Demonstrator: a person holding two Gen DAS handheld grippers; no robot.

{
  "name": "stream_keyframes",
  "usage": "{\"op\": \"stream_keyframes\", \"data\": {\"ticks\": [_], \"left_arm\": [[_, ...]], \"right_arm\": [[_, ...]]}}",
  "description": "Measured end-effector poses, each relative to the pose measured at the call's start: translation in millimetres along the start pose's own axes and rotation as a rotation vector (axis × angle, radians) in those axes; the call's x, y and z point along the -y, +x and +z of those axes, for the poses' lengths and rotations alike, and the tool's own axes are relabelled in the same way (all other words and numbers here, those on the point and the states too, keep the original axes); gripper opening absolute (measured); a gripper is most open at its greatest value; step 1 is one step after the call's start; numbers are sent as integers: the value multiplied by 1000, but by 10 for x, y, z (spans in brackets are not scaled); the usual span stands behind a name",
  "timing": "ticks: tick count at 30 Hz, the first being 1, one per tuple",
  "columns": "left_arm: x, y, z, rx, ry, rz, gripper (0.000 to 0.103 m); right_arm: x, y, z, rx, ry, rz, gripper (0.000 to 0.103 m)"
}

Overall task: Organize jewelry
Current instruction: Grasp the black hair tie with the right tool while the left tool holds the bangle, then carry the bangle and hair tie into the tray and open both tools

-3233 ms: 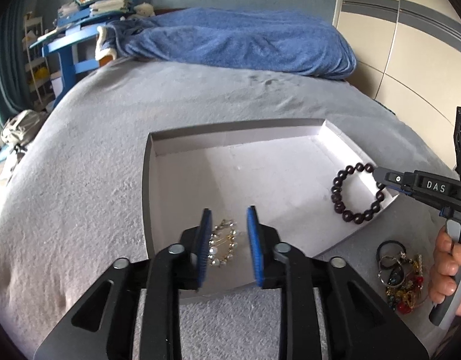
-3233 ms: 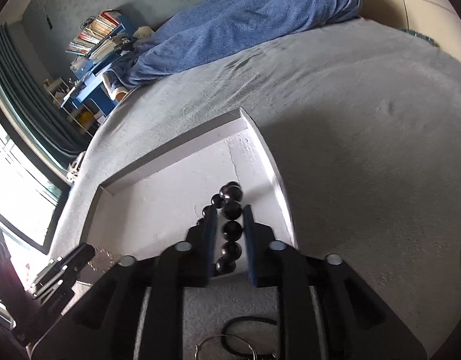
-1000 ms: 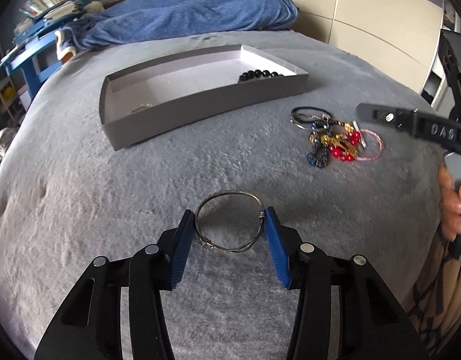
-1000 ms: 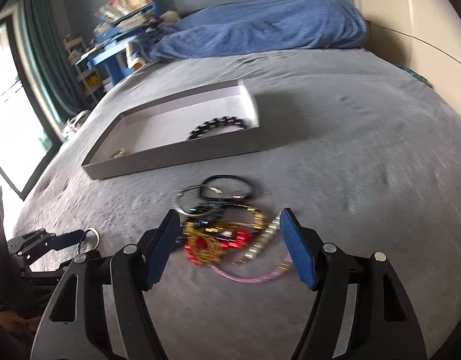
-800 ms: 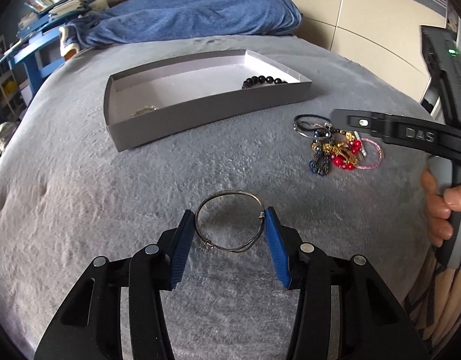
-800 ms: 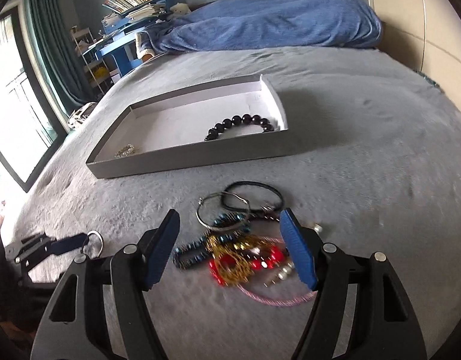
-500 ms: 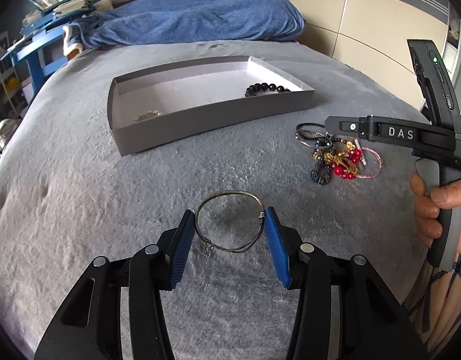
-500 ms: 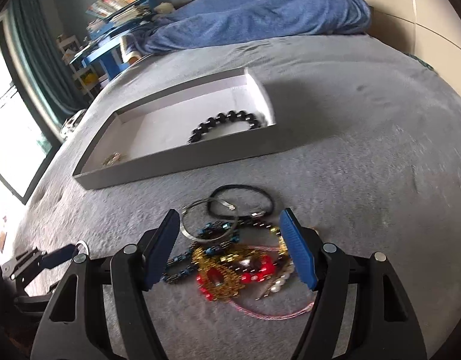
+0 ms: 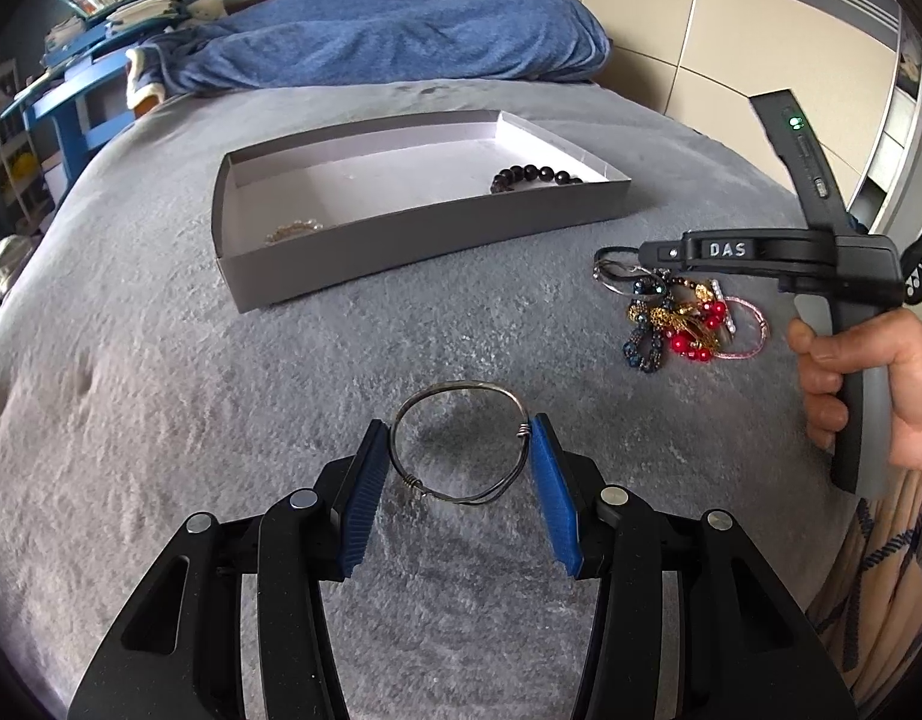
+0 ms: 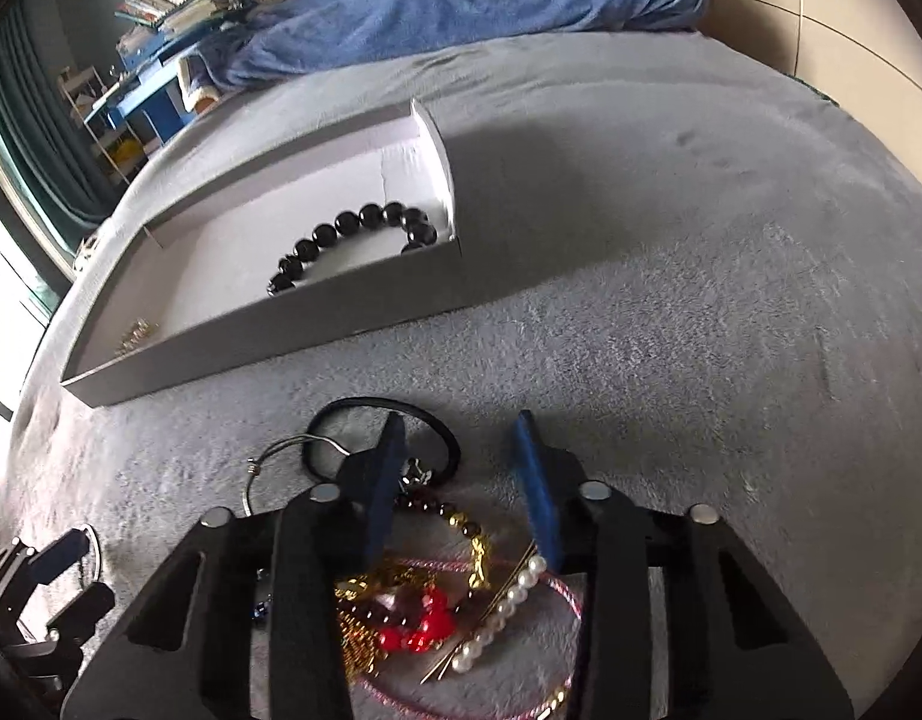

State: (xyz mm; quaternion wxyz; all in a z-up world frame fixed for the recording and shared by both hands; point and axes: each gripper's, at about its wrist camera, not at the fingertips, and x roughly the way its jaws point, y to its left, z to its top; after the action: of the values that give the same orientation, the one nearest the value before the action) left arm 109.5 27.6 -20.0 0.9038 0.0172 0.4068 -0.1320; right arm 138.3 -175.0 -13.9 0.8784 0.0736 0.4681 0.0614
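Observation:
My left gripper (image 9: 459,423) is shut on a thin wire bangle (image 9: 455,385), pinched across its width just above the grey bed cover. A grey tray (image 9: 431,228) holds a black bead bracelet (image 9: 535,175) and a small pearl-and-gold piece (image 9: 293,230). To the right lies a tangled jewelry pile (image 9: 682,318). My right gripper (image 10: 459,420) hangs low over that pile (image 10: 425,606) with its jaws closing. A dark bead-and-gold chain (image 10: 461,525) lies between them, apart from the pads. Its left finger overlaps a black cord loop (image 10: 365,403).
A person's hand (image 9: 868,378) holds the right gripper's handle (image 9: 652,253). A blue blanket (image 9: 389,36) is heaped at the bed's far end, with a blue desk (image 9: 71,96) beyond on the left and cream wardrobe doors (image 9: 730,30) on the right.
My right gripper has come down and forward over the jewelry pile, and its jaws have narrowed. My left gripper has kept still with the wire bangle in it.

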Motion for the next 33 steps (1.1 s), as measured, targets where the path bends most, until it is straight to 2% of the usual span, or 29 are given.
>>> {"op": "stream_keyframes", "data": {"ticks": [1, 4, 5, 9, 11, 18, 25, 33], "left_arm": [[-1, 1, 4, 2, -1, 1, 49], [-13, 2, 16, 6, -7, 2, 49], [-18, 0, 20, 8, -9, 3, 49], [-35, -43, 70, 26, -18, 5, 49], [-43, -67, 88, 36, -21, 6, 49], [-81, -151, 226, 78, -11, 11, 49], [-100, -180, 376, 110, 2, 13, 49], [-223, -95, 605, 136, 2, 25, 49]], "right_arm": [[-11, 15, 2, -5, -10, 0, 32], [-49, 26, -9, -12, -35, 4, 20], [-72, 24, -13, -14, -50, 10, 11], [-137, -21, -12, -9, -83, 16, 3], [-132, -73, 3, 10, -70, 34, 3], [-30, -486, 95, 169, 23, 158, 3], [-7, -628, 192, 234, 63, 159, 3], [-137, -693, 251, 284, 58, 210, 3]]}}
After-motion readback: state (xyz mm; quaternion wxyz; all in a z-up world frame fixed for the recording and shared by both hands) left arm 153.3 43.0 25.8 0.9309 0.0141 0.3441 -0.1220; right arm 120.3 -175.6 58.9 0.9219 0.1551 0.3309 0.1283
